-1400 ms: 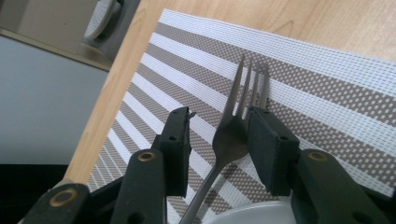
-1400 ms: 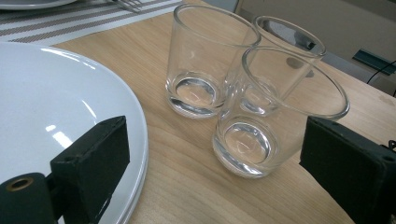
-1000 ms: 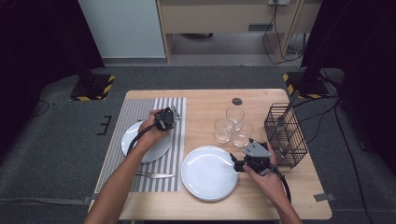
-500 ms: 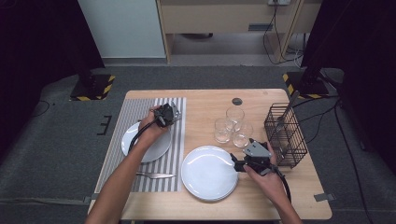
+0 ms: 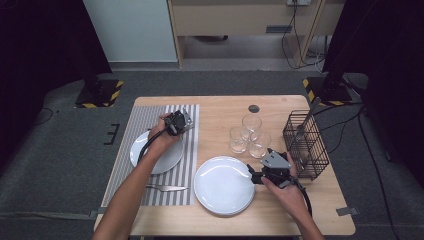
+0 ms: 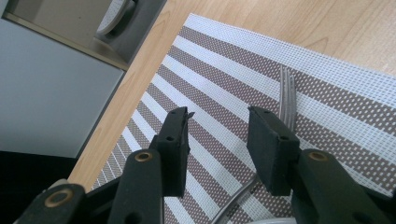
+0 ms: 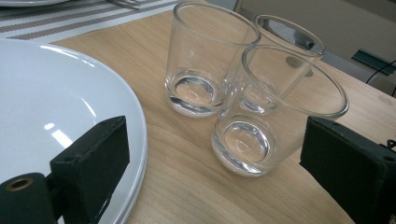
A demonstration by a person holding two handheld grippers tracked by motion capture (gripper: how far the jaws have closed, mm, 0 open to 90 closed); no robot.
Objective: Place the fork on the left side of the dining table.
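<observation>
While both hands are keeping still, almost nothing is changing on the table (image 5: pixel 280 220) compared with a second ago. The task is waiting at the same step.

Nearest to the person, a knife (image 5: pixel 167 188) is lying on the front of the striped mat (image 5: pixel 150 117). Beside it a big plate (image 5: pixel 223 185) is sitting on the bare wood. The right gripper (image 5: pixel 252 175) is resting just at the right rim of this plate. Its jaws are standing wide apart and are holding nothing. In the right gripper view, one jaw is hanging over the plate rim, and the nearest of three glasses (image 7: pixel 261 121) is standing ahead, between the two jaws but apart from them.

Farther back, a small plate (image 5: pixel 156 152) is lying on the mat. The left gripper (image 6: pixel 219 121) is hovering low just behind it, over the far part of the mat. Its jaws are partly open and are staying at the same width. The fork (image 6: pixel 287 93) is lying on the mat right there. Its prongs are showing past one jaw, and its handle seems to be running back between the jaws, though this part is blurred. The pads are not pressing on it, so the fork is not yet picked up.

At the far right, a wire basket (image 5: pixel 305 145) is standing with one utensil already inside. It is probably the place where the fork is going.
</observation>
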